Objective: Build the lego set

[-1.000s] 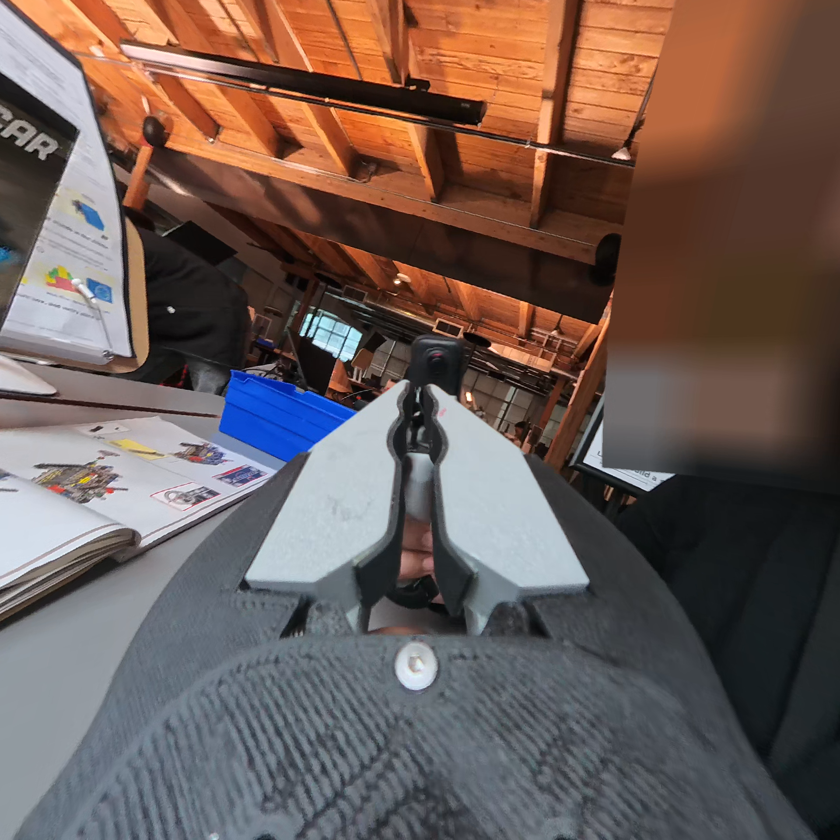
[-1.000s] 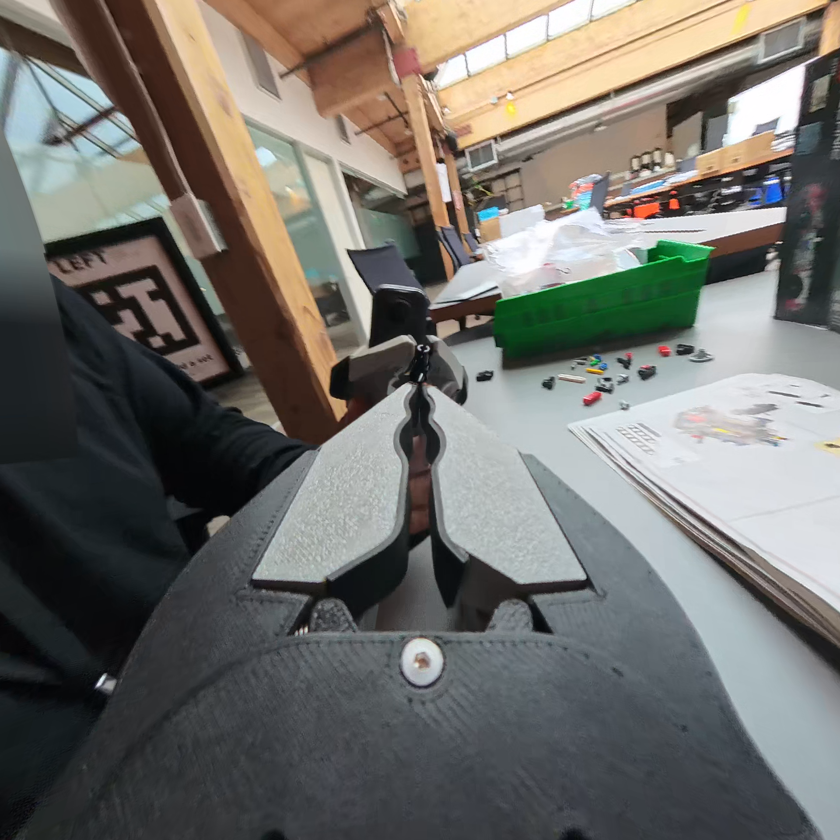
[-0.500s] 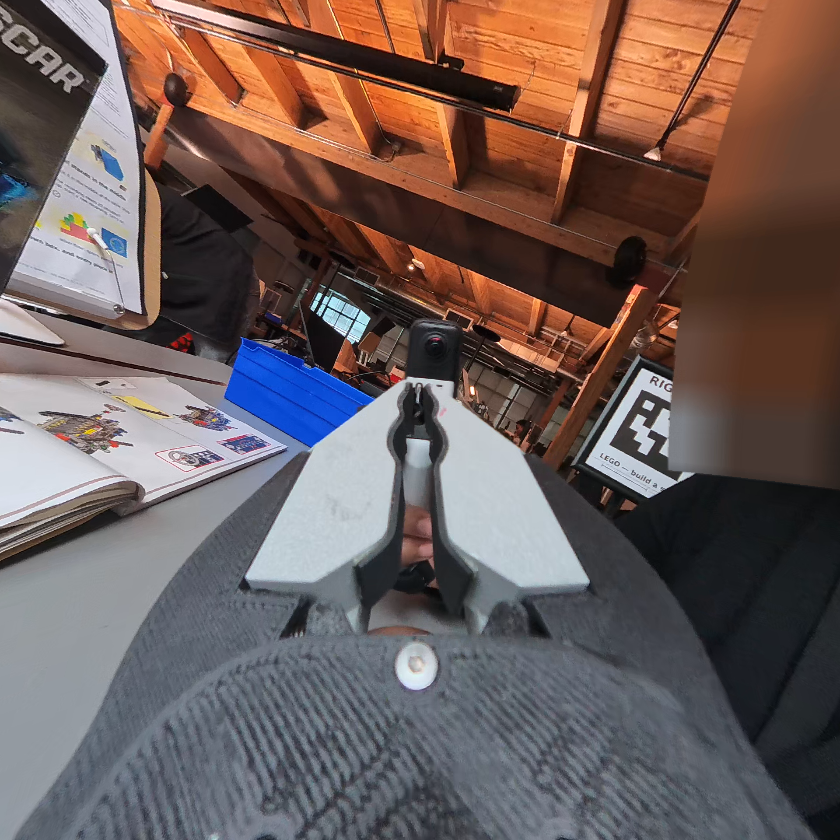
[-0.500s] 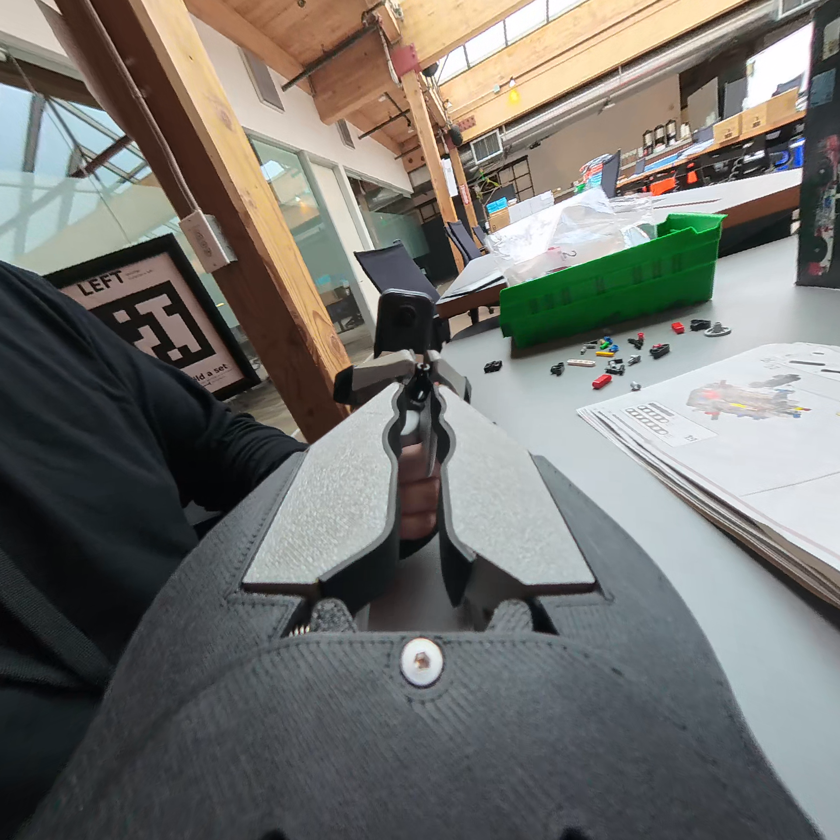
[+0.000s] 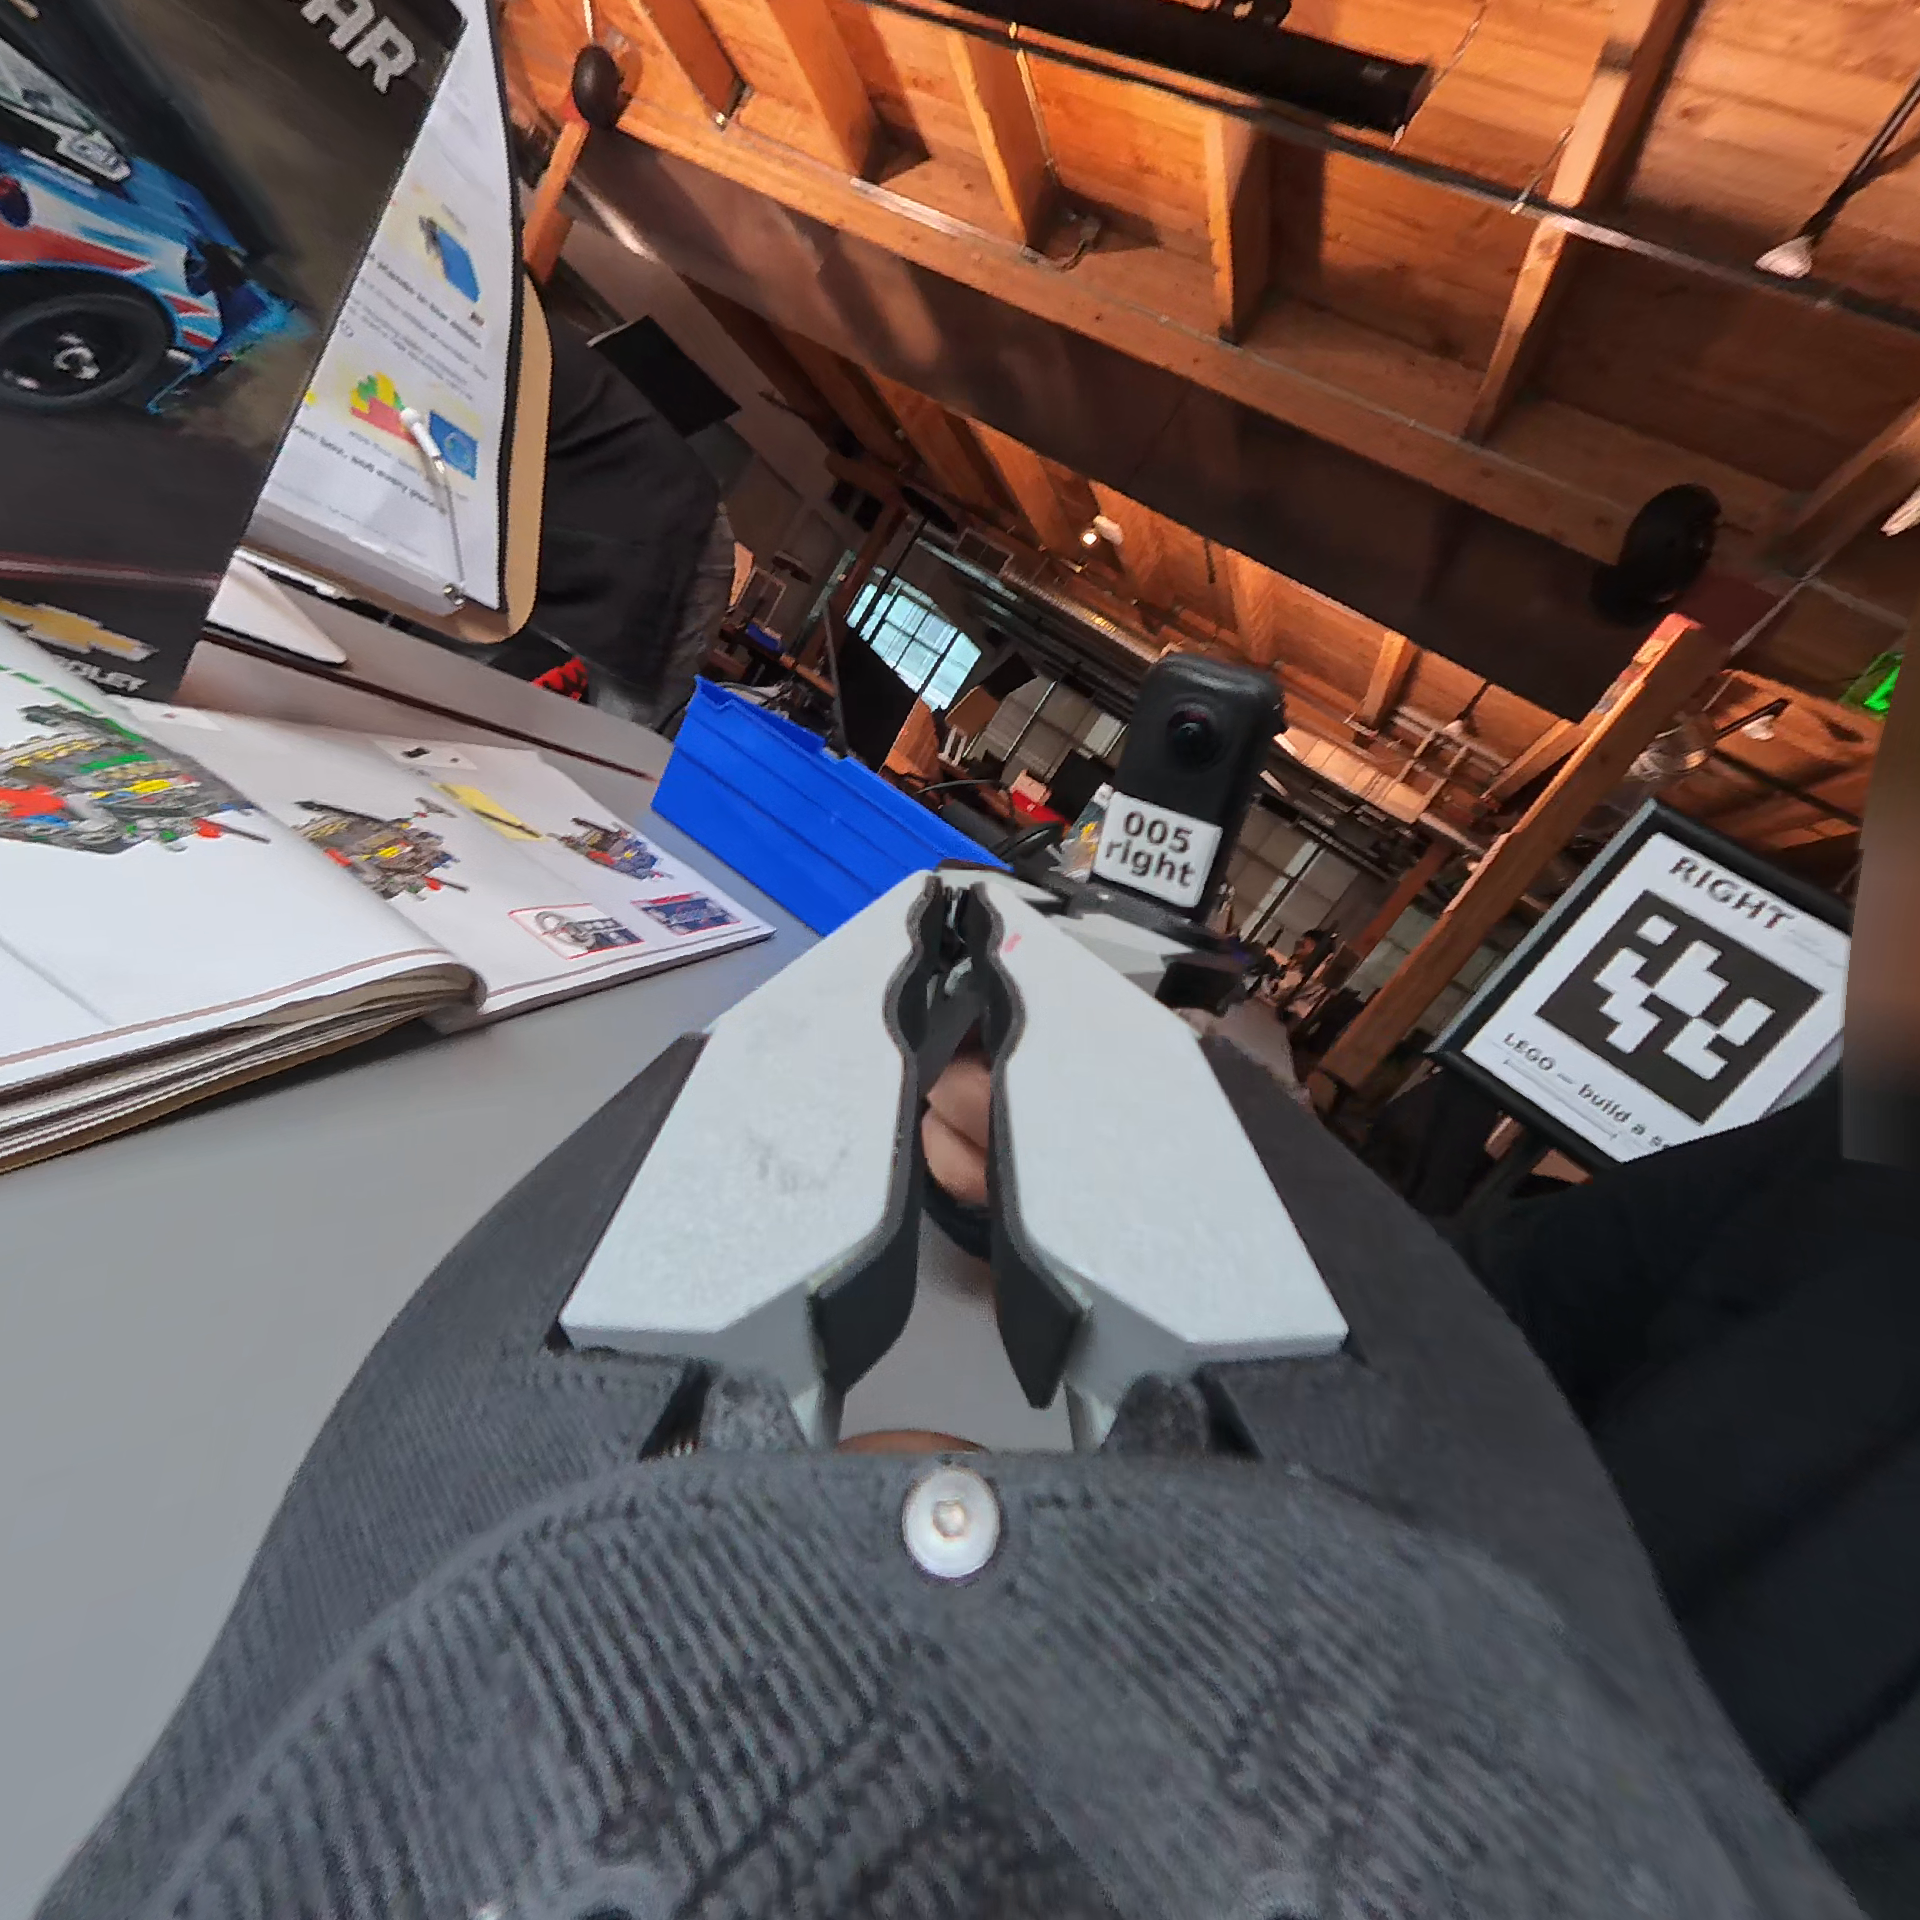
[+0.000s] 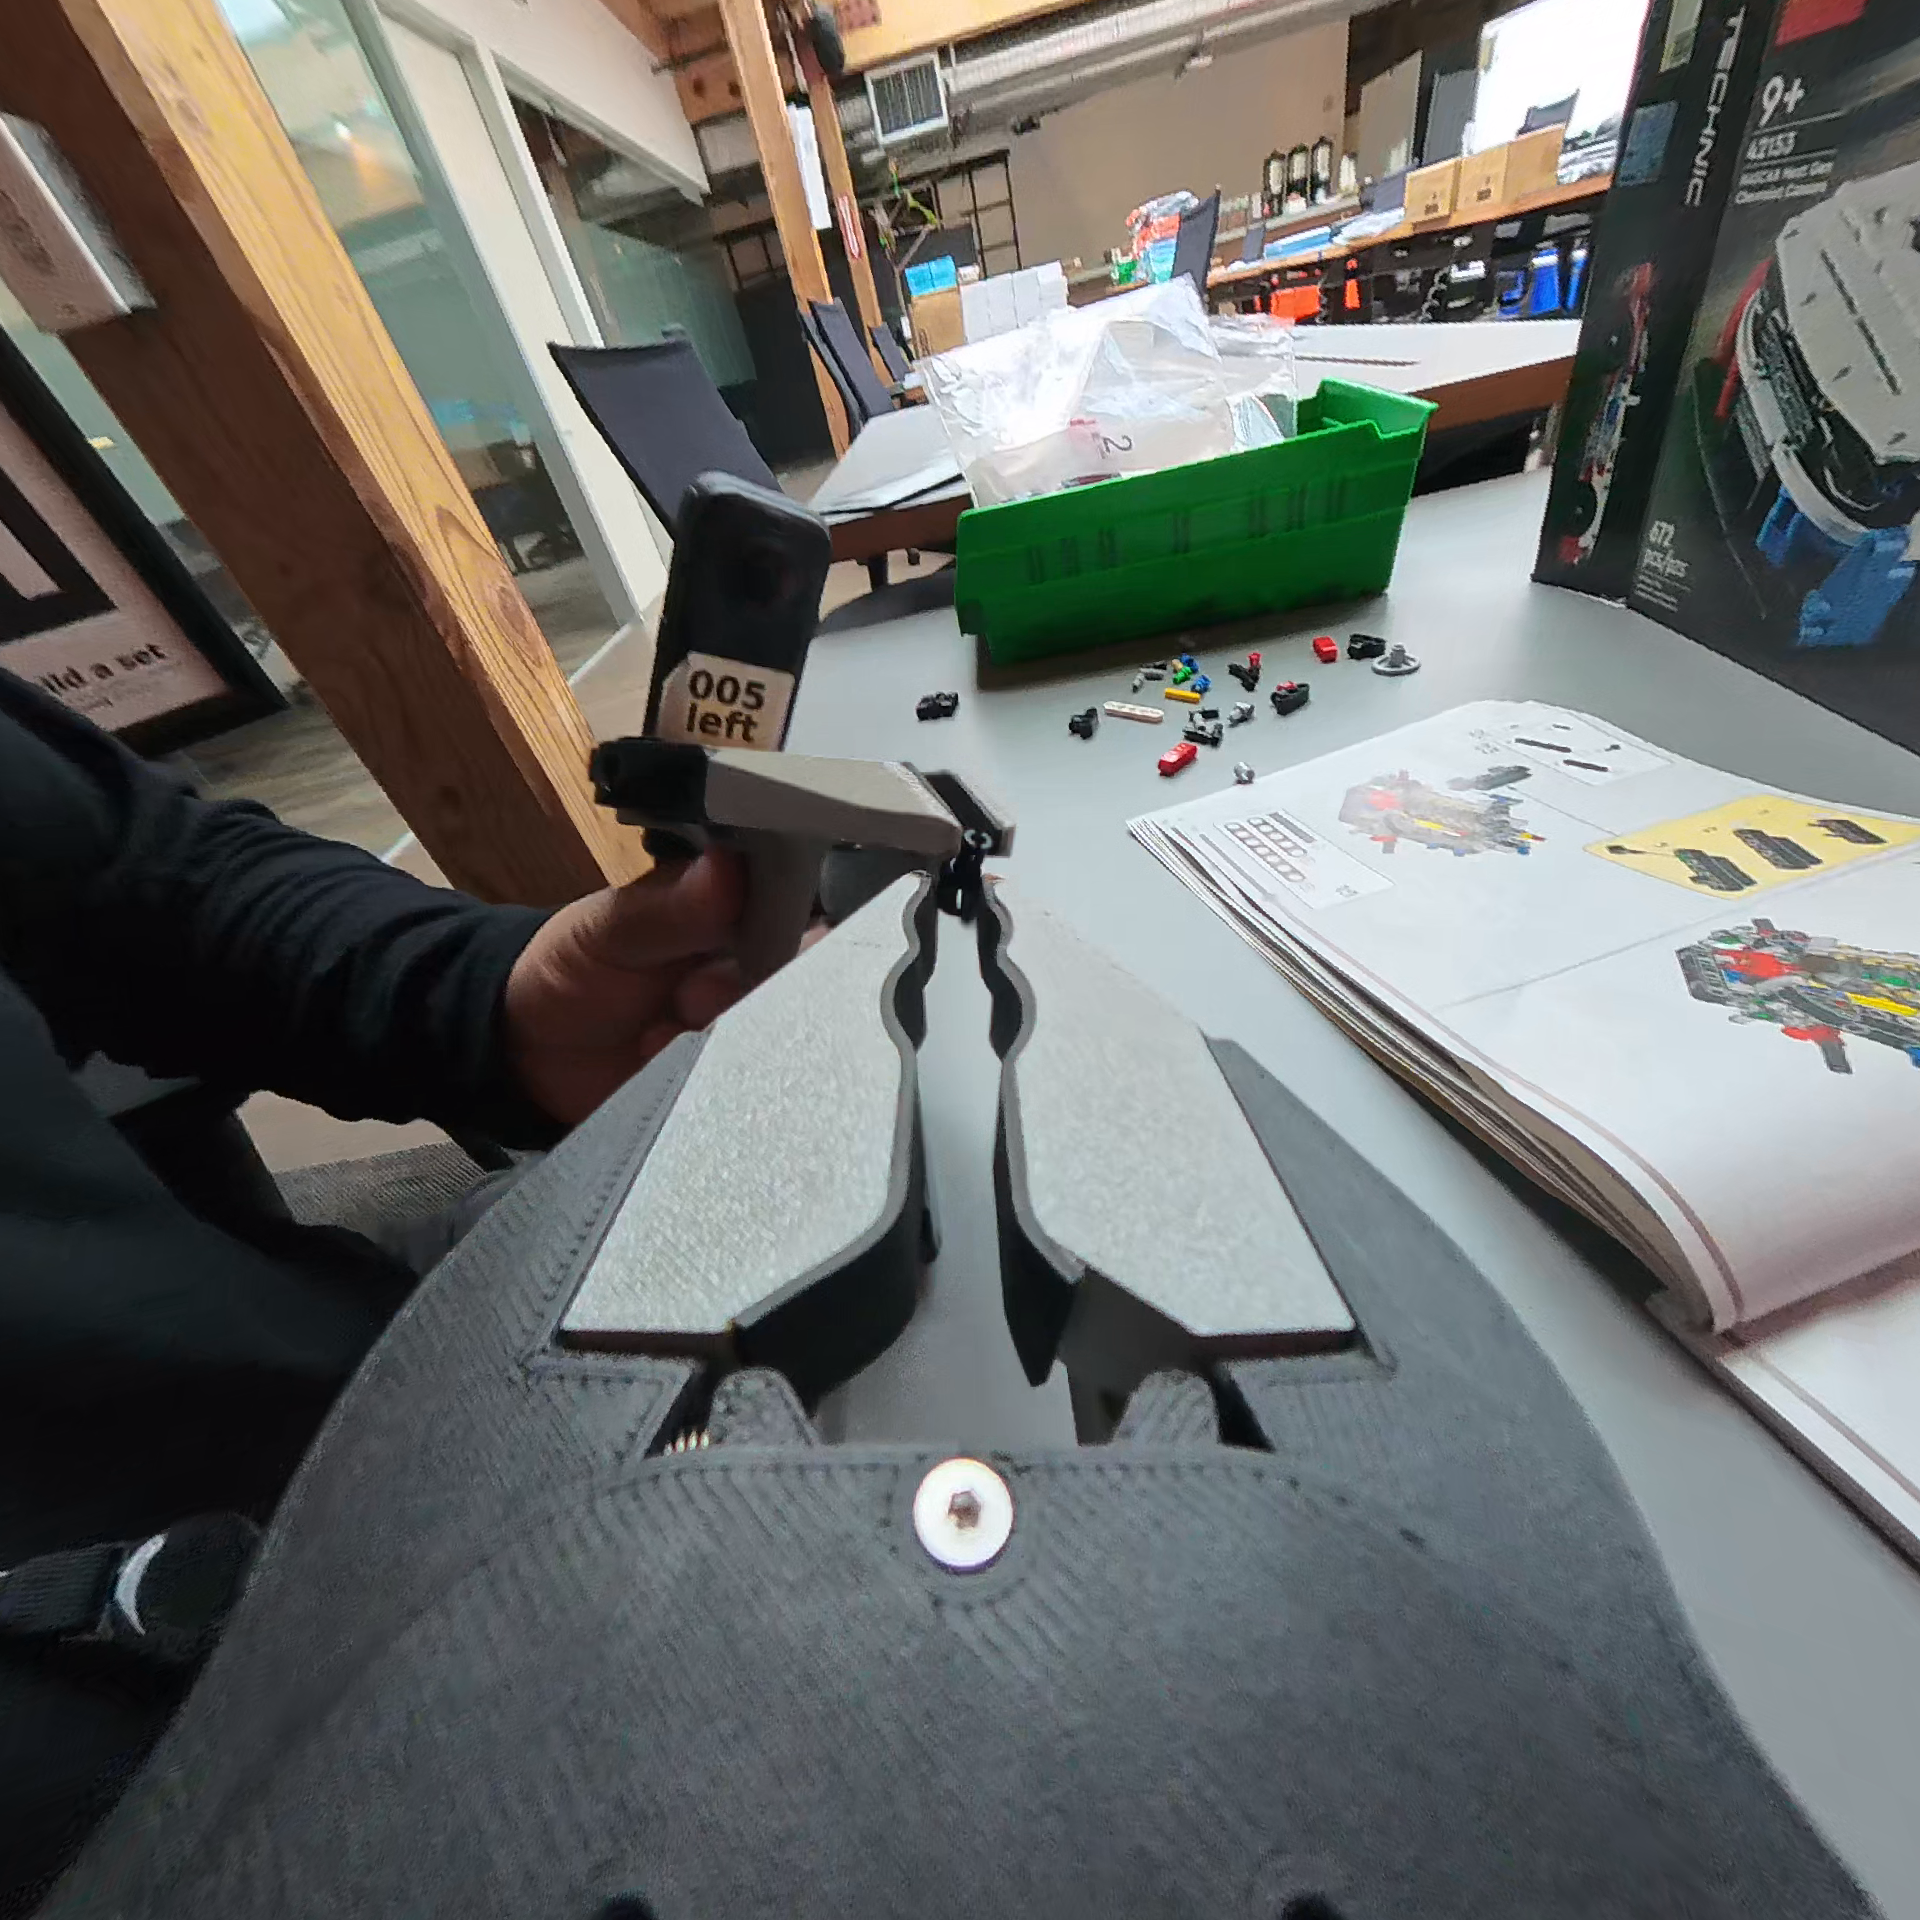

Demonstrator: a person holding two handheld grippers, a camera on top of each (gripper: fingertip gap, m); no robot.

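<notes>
The fingers (image 6: 940, 987) of the right gripper (image 6: 956, 904) are together at their tips and clamped on a small black lego piece (image 6: 961, 883), which is held in the air above the grey counter (image 6: 1091, 862). The left gripper (image 6: 971, 821) meets it from the left side, and its tips touch the same piece from above. In the left wrist view, the fingers (image 5: 821, 1091) of the left gripper (image 5: 954, 914) are also pressed together at the tips on the small black piece (image 5: 951, 971). A hand (image 6: 634, 966) in a black sleeve (image 6: 260, 935) holds the handle of the left gripper.

On the counter, an open instruction booklet (image 6: 1507, 935) lies to the right of the grippers. Beyond it, loose lego pieces (image 6: 1195, 696) in red, black, blue and yellow are scattered in front of a green bin (image 6: 1184, 561), which contains clear plastic bags (image 6: 1101, 374). The set's box (image 6: 1766, 364) stands upright at the far right. In the left wrist view, a blue bin (image 5: 790, 810) stands behind the booklet (image 5: 312, 904).
</notes>
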